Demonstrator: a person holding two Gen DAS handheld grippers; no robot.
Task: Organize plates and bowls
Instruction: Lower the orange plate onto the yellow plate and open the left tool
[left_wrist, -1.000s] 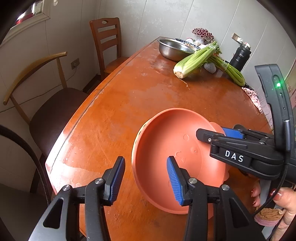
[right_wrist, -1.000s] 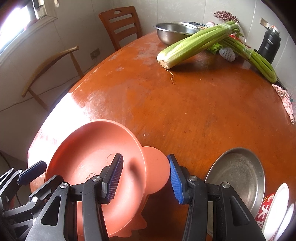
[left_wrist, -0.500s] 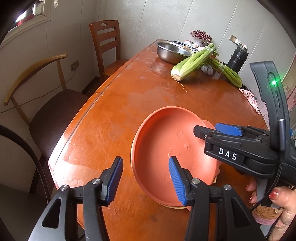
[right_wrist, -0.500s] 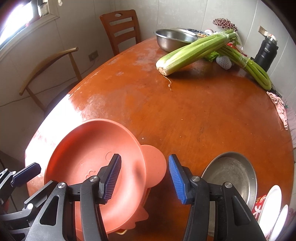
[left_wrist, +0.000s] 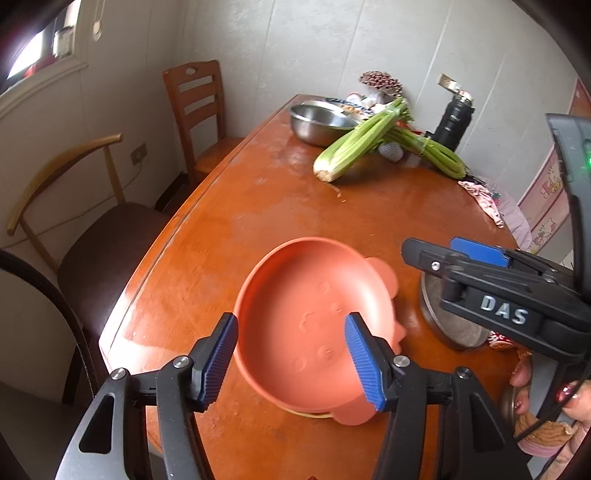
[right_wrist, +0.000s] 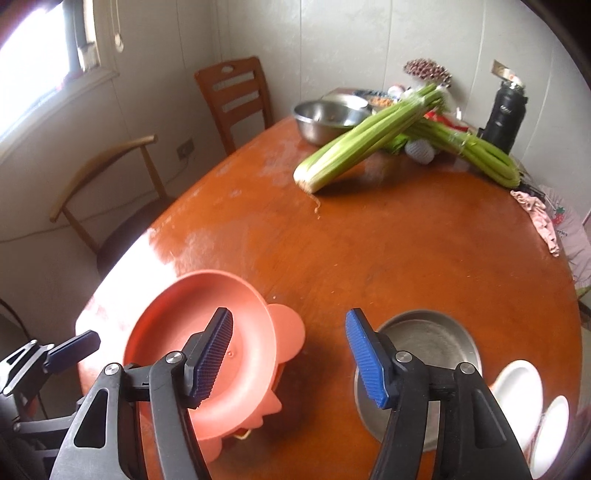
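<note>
The orange bowl (left_wrist: 314, 317) sits on the wooden table (left_wrist: 258, 221) at its near left edge, stacked on an orange plate (right_wrist: 286, 330) with ear-shaped tabs. Left gripper (left_wrist: 291, 358) hovers over it, jaws opening, nothing pinched. Right gripper (right_wrist: 290, 356) spreads too, empty, with the steel plate (right_wrist: 436, 339) just right of the bowl.

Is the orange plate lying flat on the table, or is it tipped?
Flat. The orange plate rests level on the table, facing up; no tool touches it.
</note>
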